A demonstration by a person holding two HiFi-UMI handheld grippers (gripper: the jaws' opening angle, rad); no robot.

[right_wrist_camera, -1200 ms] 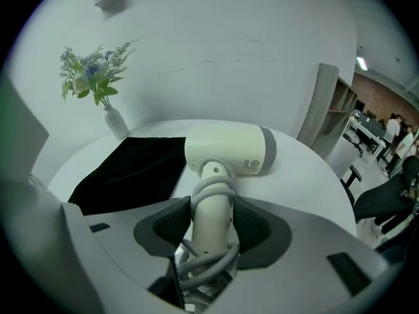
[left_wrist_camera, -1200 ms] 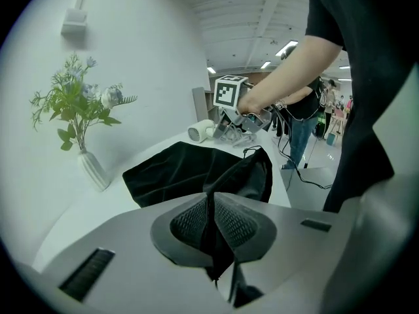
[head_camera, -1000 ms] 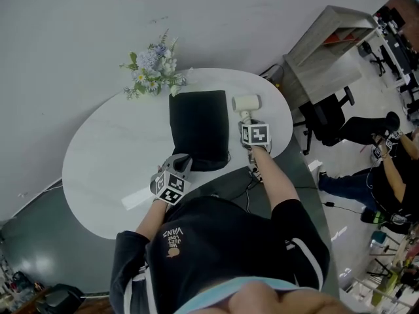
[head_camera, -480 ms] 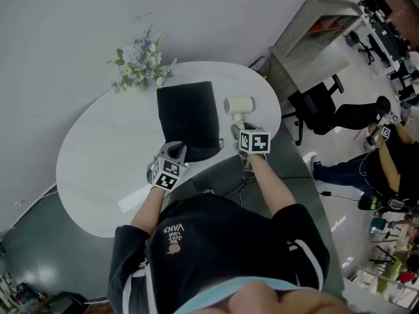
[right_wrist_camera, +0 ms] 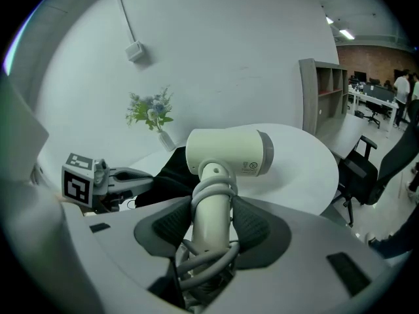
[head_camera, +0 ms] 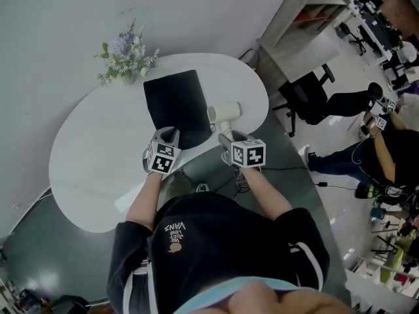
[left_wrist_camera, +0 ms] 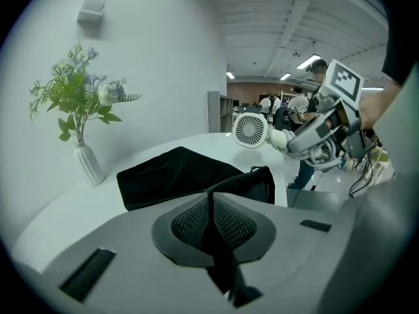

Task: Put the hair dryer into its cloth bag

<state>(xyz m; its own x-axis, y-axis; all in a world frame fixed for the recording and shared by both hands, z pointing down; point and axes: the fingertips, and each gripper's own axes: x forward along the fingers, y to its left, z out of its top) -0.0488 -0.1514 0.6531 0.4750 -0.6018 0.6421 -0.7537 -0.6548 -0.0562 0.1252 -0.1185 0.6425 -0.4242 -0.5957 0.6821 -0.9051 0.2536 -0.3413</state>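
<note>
Here, hair dryer (head_camera: 224, 112) beside cloth bag (head_camera: 171, 102) (its near edge at table (head_camera: 85, 175) rim)

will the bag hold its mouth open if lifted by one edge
Probably not: the bag looks like soft cloth, creased and lying mostly flat, so it should sag. Its edge bunches where the left gripper pinches it: likely light.

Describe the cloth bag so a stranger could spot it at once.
On the white oval table, near the vase of flowers, lies the cloth bag, its near edge pinched by the left gripper. It is the only black, soft thing there; the hair dryer beside it is cream.
</note>
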